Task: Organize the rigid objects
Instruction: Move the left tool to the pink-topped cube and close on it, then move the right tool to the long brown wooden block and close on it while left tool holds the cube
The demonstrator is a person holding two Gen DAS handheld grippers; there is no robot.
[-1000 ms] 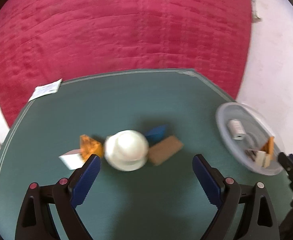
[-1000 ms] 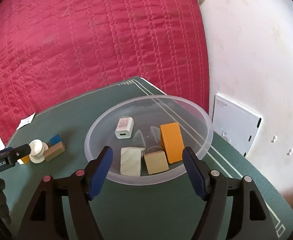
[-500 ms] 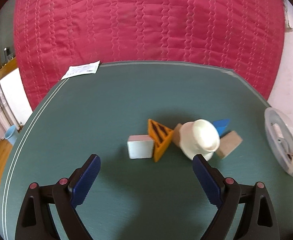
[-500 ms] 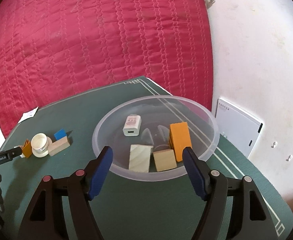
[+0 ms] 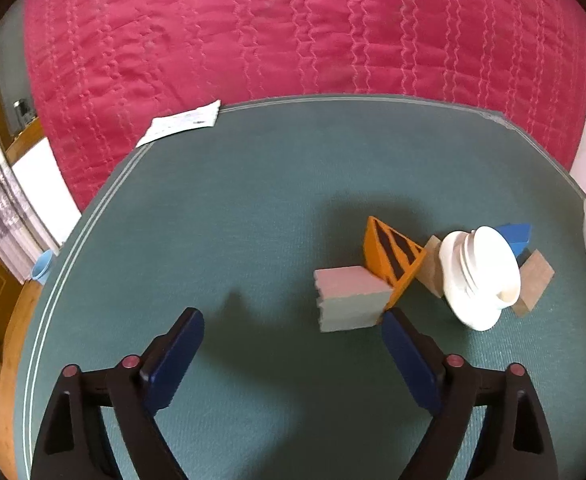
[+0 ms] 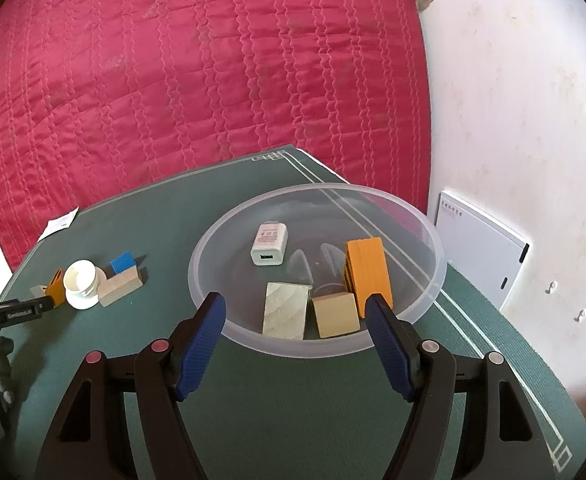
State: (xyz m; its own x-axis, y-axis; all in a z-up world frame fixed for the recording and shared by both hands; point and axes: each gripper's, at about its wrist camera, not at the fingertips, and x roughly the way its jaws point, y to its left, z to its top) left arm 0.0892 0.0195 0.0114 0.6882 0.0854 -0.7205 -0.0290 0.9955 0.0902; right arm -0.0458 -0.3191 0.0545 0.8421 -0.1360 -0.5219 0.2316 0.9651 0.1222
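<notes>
Left wrist view, change: the left gripper [image 5: 293, 322] has come closer to the loose pieces; the grey block [image 5: 349, 298] now sits just off its right fingertip [image 5: 397, 330], where half a second ago it lay well ahead between the fingers.
Left gripper state: fingers spread wide, holding nothing, above the green mat [image 5: 233, 208].
Pieces ahead-right of left gripper: grey block touching the orange wedge [image 5: 391, 258], then the white jar [image 5: 479, 276] on its side, with a blue block [image 5: 517, 234] and a tan block [image 5: 535, 282] behind it.
Hidden: a second tan piece between wedge and jar is mostly covered; the bowl shows only as a sliver at the right edge.
Right wrist view, change: almost none; the right gripper [image 6: 295, 314] still hovers at the near rim of the clear bowl [image 6: 221, 240].
Right gripper state: fingers apart, empty.
Bowl contents: white charger [image 6: 269, 244], pale wood block [image 6: 287, 310], tan cube [image 6: 335, 314], orange block [image 6: 369, 270].
</notes>
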